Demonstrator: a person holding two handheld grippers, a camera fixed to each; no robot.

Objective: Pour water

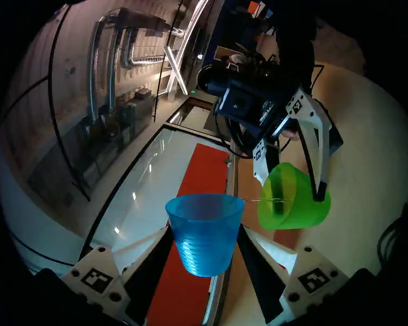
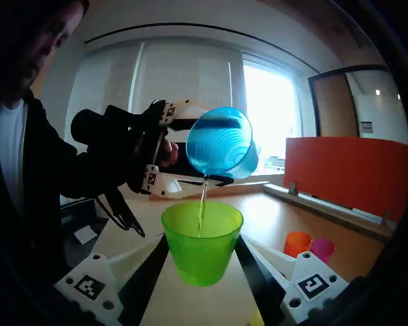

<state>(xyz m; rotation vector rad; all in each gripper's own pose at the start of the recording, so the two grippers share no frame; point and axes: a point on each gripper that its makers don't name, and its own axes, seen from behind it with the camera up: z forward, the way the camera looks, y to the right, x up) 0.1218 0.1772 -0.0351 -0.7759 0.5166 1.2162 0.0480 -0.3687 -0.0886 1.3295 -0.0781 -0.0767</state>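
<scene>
Clenched the left gripper (image 1: 204,244) on both flanks of a translucent blue ribbed plastic cup (image 1: 205,228), low and central in the left gripper view. Tipped that cup, mouth slanting down at upper centre of the right gripper view, and let a thin stream of water (image 2: 202,202) fall from its lip into a translucent lime-green plastic cup (image 2: 202,247). Pinched the green cup the same way, upright at bottom centre of the right gripper view, with the right gripper (image 2: 202,255) pressing on its two sides. Held both cups in the air over a pale wooden tabletop (image 2: 274,217), blue just above green and apart from it.

Judged both cups light, thin-walled and springy: likely to buckle under a hard squeeze and slick once wet, with the green one gaining weight as water went in. Judged the mid-wall below the rim the soundest place to hold, as gripped.

Got the tilt and the stream plainly from the right gripper view, along with a small orange cup (image 2: 297,242) and a pink cup (image 2: 323,249) at lower right, an orange-red partition (image 2: 348,168) at right, bright windows (image 2: 269,108) behind, and a person's dark sleeve (image 2: 68,174) at left. Got from the left gripper view the green cup's outer wall at centre right, the right gripper's fingers across it, and only a faint thread of water between the rims.
</scene>
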